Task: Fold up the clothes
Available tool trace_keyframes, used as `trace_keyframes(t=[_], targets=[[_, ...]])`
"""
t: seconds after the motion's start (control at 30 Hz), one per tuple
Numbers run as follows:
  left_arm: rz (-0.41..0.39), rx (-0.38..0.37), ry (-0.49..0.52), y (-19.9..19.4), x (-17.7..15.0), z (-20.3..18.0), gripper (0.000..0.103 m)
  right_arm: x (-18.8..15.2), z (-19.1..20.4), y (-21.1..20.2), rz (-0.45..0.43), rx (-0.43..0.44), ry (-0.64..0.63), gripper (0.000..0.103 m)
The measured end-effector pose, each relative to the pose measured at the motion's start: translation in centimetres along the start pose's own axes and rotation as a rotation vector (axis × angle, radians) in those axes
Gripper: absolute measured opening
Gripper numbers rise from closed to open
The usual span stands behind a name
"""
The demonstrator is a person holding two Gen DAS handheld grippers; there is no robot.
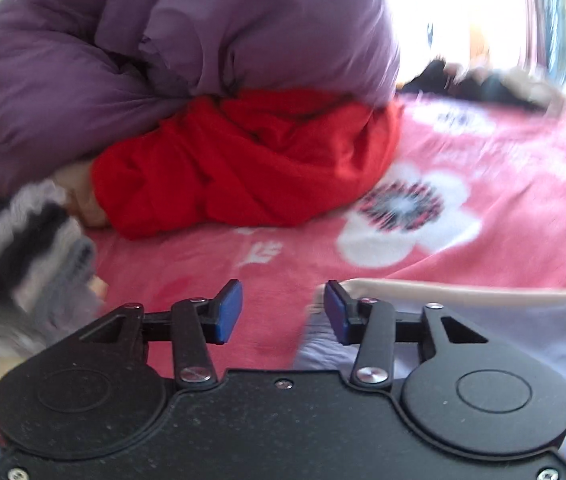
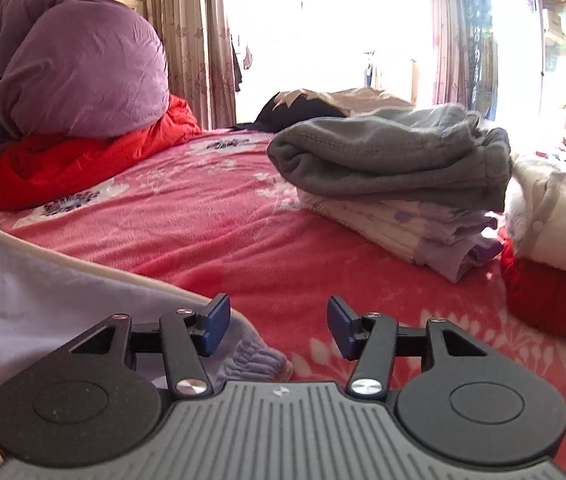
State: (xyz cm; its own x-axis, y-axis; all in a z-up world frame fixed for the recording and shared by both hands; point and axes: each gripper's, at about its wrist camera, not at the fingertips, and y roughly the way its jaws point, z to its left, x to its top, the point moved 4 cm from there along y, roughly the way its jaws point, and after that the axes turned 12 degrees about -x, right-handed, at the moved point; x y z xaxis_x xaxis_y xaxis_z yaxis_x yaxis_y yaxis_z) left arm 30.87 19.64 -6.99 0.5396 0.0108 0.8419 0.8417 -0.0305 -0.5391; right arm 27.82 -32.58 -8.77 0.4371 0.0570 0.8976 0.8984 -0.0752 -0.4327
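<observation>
Lilac garment [image 2: 23,292] lies flat on your pink floral blanket [image 2: 211,216], released: both pairs of jaws stand apart with nothing between them.

Your right gripper [image 2: 279,326] has the lilac cloth under and beside its left finger; your left gripper [image 1: 283,312] has the same cloth's cream-edged hem just beside its right finger. Only your right view shows the stack ahead and right of the jaws: a folded grey fleece [image 2: 395,152] on folded purple-print clothes [image 2: 423,228]. Only your left view shows a blurred striped sleeve [image 1: 23,236] left of the jaws. Both views show the purple duvet [image 1: 163,40] on red bedding [image 1: 251,164] ahead. No containers are visible.
</observation>
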Motion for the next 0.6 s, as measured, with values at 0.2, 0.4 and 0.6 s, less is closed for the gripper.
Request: trace_keyframes(t=[0.2, 0.4, 0.6], targets=[[0.175, 0.030, 0.156, 4.9, -4.8, -1.6, 0.041, -1.2, 4.4, 0.2, 0.038, 0.142, -0.164, 0.042], [0.108, 0.049, 0.130, 2.8, -3.2, -2.6, 0.046, -2.3, 5.0, 1.7, 0.097, 0.136, -0.177, 0.044], [0.024, -0.140, 0.141, -1.0, -4.0, -8.9, 0.046, -1.3, 5.4, -0.5, 0.009, 0.241, -0.170, 0.055]])
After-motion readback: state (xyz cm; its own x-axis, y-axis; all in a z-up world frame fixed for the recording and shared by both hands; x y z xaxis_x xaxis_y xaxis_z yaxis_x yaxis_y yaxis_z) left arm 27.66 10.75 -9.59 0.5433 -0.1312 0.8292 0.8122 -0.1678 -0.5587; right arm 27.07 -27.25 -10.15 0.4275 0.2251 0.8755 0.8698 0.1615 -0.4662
